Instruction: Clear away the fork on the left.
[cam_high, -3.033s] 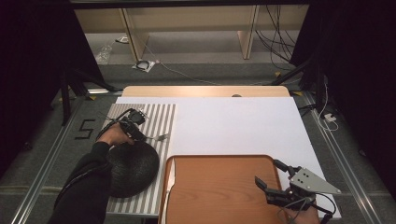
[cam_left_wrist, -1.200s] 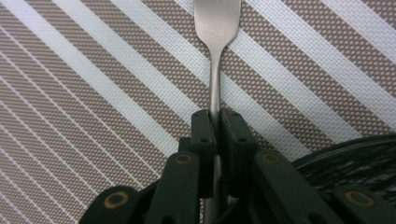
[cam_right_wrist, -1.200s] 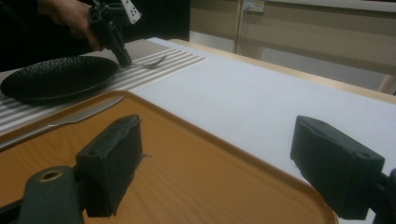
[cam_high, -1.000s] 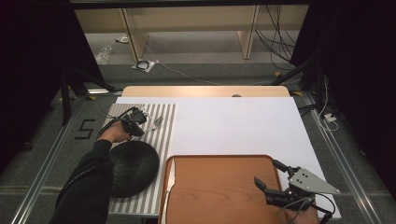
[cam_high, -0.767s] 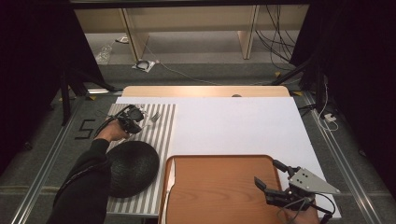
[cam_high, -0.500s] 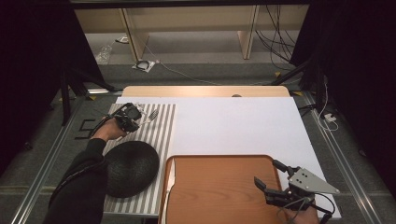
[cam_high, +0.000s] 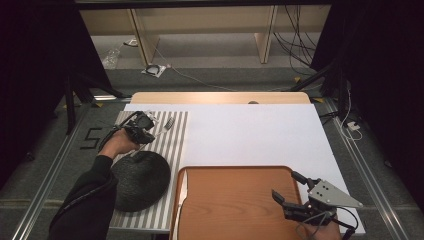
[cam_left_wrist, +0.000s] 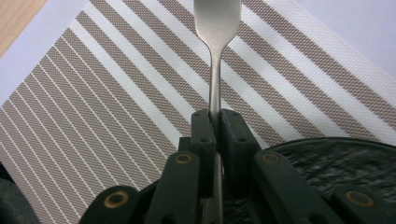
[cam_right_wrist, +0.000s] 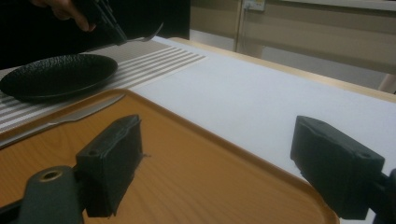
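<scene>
Moved: left gripper (cam_high: 144, 127) has lifted from beside the black plate (cam_high: 140, 180) toward the striped placemat's (cam_high: 177, 131) far edge, jaws clamped on a fork (cam_left_wrist: 215, 70) held above it.
Right gripper (cam_high: 290, 192): wide open, empty, over the wooden tray's (cam_high: 230, 200) near right corner.
Pending: laying the fork; knife (cam_right_wrist: 65, 119) remains at the tray's left edge.

Table (cam_high: 260, 135) w/ placemat (cam_high: 150, 150), tray (cam_high: 230, 200)

Silver fork (cam_left_wrist: 215, 60), handle clamped, held level above the striped placemat (cam_left_wrist: 116, 102), tines forward
</scene>
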